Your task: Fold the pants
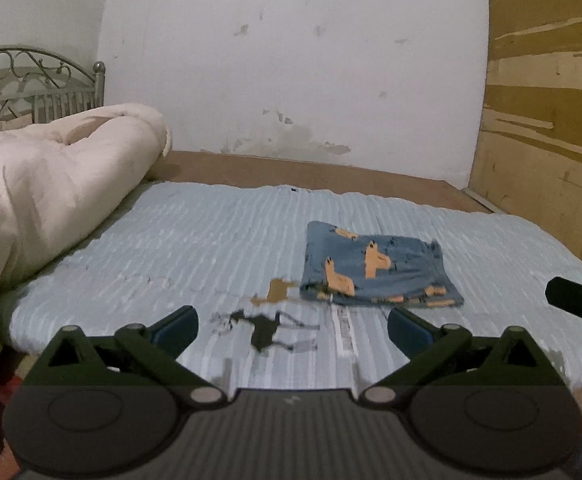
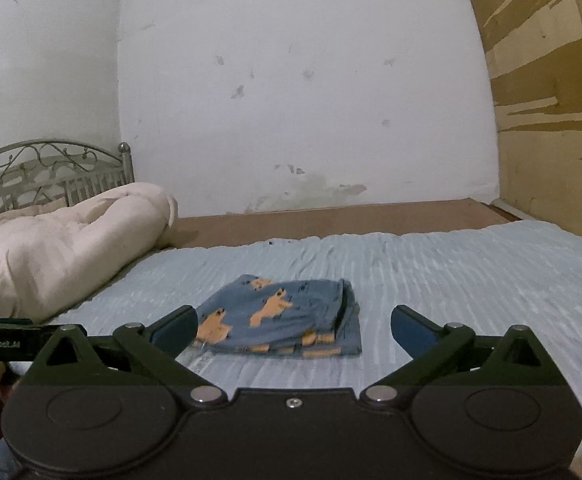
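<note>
Dim indoor light, fisheye bend, a bit soft

Both views are murky with a greenish cast, corners black, and the wall (image 1: 291, 60) bowing at the edges. Beyond the left tongs (image 1: 293, 326) blocky smears break up the bedsheet (image 1: 195, 240); ahead of the right tongs (image 2: 293, 326) the pants (image 2: 287, 316) look slightly blurred.

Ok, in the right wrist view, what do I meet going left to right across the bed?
Metal headboard → cream duvet → folded pants → bare blue sheet → wooden panel.
</note>
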